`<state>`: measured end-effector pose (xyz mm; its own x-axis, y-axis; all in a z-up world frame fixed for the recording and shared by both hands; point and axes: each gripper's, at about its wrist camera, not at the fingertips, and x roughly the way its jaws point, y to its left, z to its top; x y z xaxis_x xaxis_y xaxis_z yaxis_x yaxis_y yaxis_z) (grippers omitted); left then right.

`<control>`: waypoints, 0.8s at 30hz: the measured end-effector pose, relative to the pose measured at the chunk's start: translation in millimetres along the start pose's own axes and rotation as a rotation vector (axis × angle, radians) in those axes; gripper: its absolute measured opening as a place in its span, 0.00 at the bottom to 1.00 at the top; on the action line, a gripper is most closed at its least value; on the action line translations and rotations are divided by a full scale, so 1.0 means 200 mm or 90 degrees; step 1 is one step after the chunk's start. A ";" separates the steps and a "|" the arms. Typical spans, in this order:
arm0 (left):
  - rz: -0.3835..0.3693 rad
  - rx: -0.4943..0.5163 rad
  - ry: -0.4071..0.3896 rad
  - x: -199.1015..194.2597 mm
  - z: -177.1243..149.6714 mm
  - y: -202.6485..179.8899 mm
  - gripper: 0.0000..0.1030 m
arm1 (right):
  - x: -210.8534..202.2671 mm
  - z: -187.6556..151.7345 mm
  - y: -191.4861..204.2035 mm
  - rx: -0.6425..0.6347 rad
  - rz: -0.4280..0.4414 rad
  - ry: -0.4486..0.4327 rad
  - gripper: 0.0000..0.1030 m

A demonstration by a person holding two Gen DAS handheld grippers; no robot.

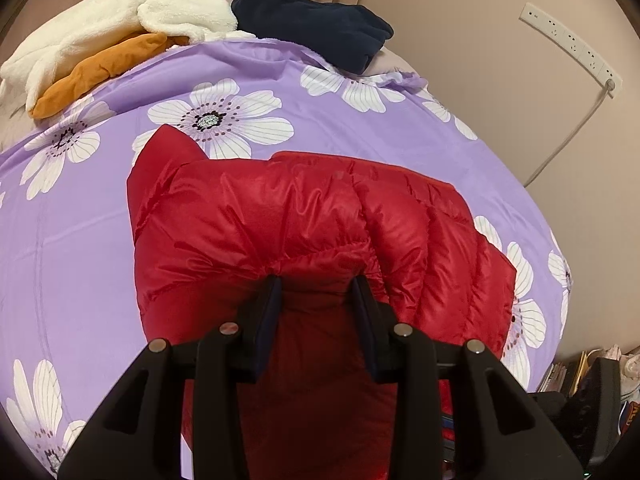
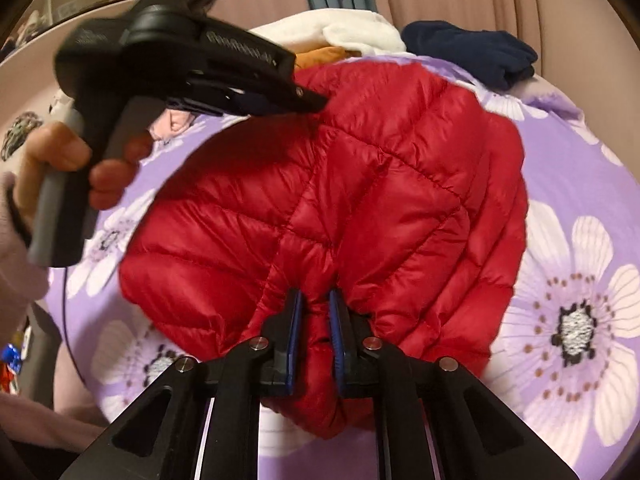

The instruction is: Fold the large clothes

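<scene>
Both hand-held grippers, left [image 1: 318, 282] and right [image 2: 316, 300], clamped on red puffer jacket [image 2: 360, 184], long axis crosswise on bedspread [image 1: 80, 220].

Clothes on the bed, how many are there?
4. The red puffy jacket is in the middle, pinched by the left gripper and right gripper. At the far edge: white fleece, orange garment, navy garment. More may be hidden underneath.

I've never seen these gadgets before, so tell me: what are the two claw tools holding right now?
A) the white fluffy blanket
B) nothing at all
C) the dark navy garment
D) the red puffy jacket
D: the left gripper and the right gripper both pinch bunched fabric of the red puffy jacket lying on the purple flowered bedsheet.
</scene>
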<state>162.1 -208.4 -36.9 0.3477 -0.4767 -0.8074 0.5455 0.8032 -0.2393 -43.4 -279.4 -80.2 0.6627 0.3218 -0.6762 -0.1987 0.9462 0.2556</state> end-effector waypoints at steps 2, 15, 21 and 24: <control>-0.002 -0.008 -0.004 -0.02 -0.01 0.01 0.36 | -0.01 0.00 -0.02 0.006 0.005 0.001 0.10; 0.065 -0.021 -0.068 -0.38 -0.23 0.11 0.65 | -0.14 0.08 -0.03 0.077 0.083 -0.023 0.13; 0.053 -0.093 -0.051 -0.38 -0.33 0.27 0.67 | -0.16 0.11 -0.04 0.123 0.120 -0.030 0.24; 0.044 -0.113 -0.042 -0.35 -0.35 0.30 0.67 | -0.20 0.13 -0.04 0.159 0.150 -0.048 0.35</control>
<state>116.9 -101.7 -31.7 0.4322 -0.4355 -0.7896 0.3777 0.8826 -0.2800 -49.1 -301.8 -36.9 0.6734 0.5178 -0.5276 -0.1755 0.8053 0.5663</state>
